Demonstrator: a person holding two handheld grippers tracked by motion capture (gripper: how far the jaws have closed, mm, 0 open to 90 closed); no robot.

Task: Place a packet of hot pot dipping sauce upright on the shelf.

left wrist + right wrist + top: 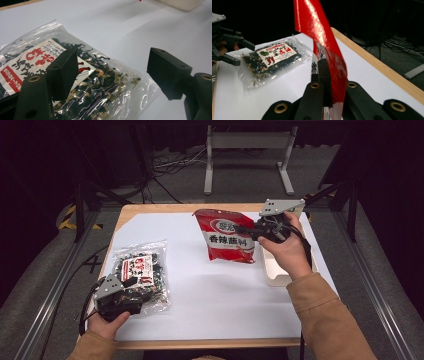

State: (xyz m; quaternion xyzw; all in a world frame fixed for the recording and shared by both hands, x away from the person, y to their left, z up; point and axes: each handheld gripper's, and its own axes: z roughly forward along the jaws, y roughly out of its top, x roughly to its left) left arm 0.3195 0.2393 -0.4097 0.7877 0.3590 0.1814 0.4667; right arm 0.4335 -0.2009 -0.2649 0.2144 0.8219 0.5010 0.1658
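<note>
Right gripper (252,231): jaws fully closed, clamping the right edge of the red seasoning packet (227,236). In the right gripper view the two black jaws press on the red film (332,62) from both sides. The packet hangs upright, clear of the table, at about 1 o'clock from the table centre. The right hand (285,247) grips the tool body from behind; the grey three-cornered plate (281,206) sits on top.

Left gripper (131,282): jaws spread wide, nothing between them. In the left gripper view one jaw hovers above the clear bag of dark dried goods (95,87), the other above bare table beside the bag's edge. Contact with the bag cannot be confirmed. The bag (140,272) lies flat at about 8 o'clock from the table centre, well apart from the red packet. The left hand (111,320) holds the tool at the table's near-left corner.

Surface: white table top (210,295) with a light wooden rim. A shallow cream tray (272,270) rests at 3 o'clock, under the right forearm.

Room: dark surroundings, grey floor, loose cables (170,165) at 12 o'clock, and a grey metal stand (247,155) beyond the table.
</note>
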